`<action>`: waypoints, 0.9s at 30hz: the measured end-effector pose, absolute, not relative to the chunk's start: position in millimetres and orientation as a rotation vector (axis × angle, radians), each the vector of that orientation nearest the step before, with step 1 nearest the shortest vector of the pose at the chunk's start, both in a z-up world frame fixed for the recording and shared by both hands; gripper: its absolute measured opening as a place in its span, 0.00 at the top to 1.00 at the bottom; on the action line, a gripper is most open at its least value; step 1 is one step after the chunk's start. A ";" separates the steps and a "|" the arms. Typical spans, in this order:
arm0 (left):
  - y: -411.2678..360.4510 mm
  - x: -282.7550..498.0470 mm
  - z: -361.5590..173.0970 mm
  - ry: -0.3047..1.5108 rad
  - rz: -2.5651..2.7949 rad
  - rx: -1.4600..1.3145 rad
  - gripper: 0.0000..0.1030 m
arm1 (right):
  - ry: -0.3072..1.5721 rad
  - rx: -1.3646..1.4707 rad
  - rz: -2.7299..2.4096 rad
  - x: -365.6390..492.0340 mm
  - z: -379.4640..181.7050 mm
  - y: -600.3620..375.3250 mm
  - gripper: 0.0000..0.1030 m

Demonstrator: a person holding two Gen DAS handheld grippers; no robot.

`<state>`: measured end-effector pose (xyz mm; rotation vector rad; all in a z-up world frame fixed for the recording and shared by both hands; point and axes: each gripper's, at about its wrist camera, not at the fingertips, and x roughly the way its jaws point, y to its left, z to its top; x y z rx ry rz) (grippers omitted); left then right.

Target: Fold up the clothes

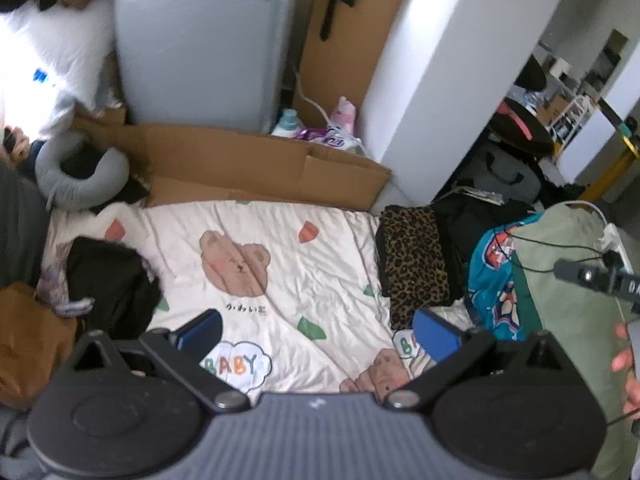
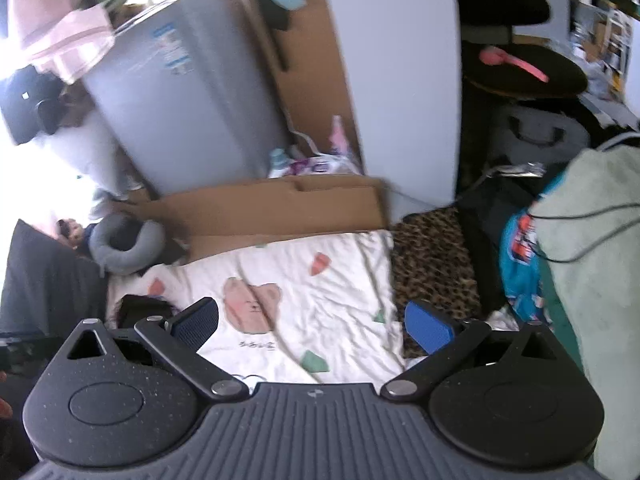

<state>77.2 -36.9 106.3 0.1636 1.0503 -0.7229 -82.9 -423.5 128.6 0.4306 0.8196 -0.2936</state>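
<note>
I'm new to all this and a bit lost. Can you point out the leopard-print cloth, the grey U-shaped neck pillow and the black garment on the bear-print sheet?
Leopard-print cloth (image 1: 414, 264): left wrist view, middle of the folded fabric.
Grey U-shaped neck pillow (image 1: 80, 188): left wrist view, its lower curve.
Black garment (image 1: 108, 276): left wrist view, centre of the heap.

Harsh daylight blows out the far left. A tall grey appliance (image 1: 200, 40), possibly a fridge, stands at the far wall with flattened cardboard (image 1: 260, 168) below it. To the right, a white pillar (image 1: 452, 60), with cluttered shelving (image 1: 568, 112) beyond.
</note>
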 end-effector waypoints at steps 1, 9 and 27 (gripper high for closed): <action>-29.4 78.5 104.2 1.049 -0.708 0.158 0.00 | 0.821 0.422 -0.290 -79.9 129.5 -418.5 0.00; 22.8 84.1 83.1 0.996 -0.529 0.126 0.00 | 0.839 0.371 -0.245 -67.1 113.7 -377.8 0.00; 36.9 50.6 10.2 1.019 -0.360 0.116 0.00 | 0.884 0.334 -0.157 -62.9 56.5 -334.9 0.00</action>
